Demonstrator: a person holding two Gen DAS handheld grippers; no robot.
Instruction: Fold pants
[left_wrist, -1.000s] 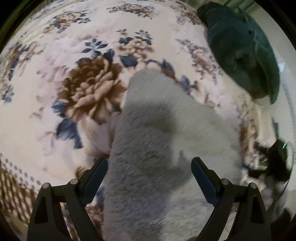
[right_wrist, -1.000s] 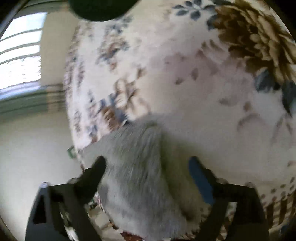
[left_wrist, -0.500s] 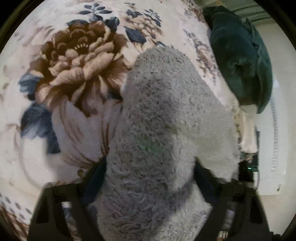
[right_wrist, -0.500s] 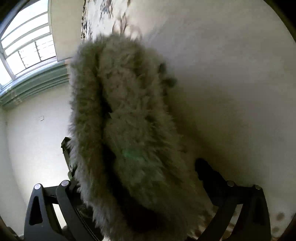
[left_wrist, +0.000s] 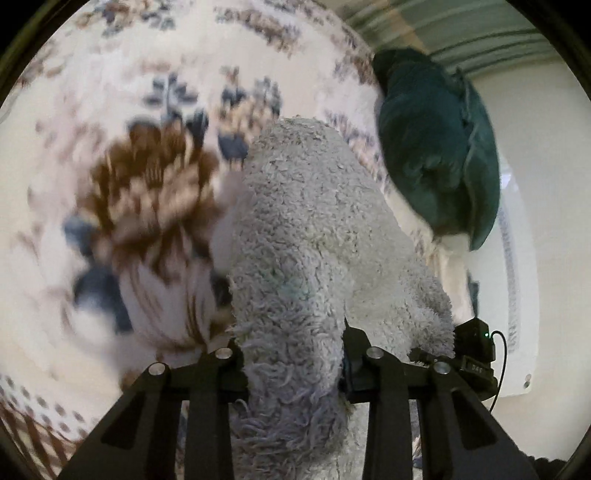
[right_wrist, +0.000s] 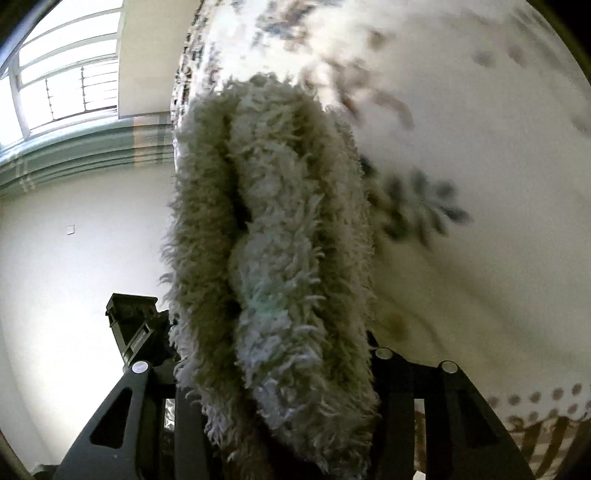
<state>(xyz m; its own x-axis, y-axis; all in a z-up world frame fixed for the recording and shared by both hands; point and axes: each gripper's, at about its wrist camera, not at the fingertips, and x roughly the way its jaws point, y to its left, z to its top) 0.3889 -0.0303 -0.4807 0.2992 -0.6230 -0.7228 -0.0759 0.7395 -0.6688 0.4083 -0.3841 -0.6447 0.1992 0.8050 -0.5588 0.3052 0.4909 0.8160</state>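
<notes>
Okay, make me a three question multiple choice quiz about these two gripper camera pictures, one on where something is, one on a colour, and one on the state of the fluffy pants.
1. Where does the dark green bundle lie?
A. On the floral blanket, toward its far right edge
B. Between the left gripper's jaws
C. On the windowsill

2. What colour are the fluffy pants?
A. Bright red
B. Pale grey
C. Black

3. What state are the pants in?
A. Lying flat and untouched
B. Bunched between the jaws of both grippers
C. Hanging on a hook

Answers:
1. A, the left wrist view shows the bundle resting beyond the pants at upper right.
2. B, the pile looks pale grey in both views.
3. B, the left gripper and right gripper each have fabric between closing jaws.
</notes>
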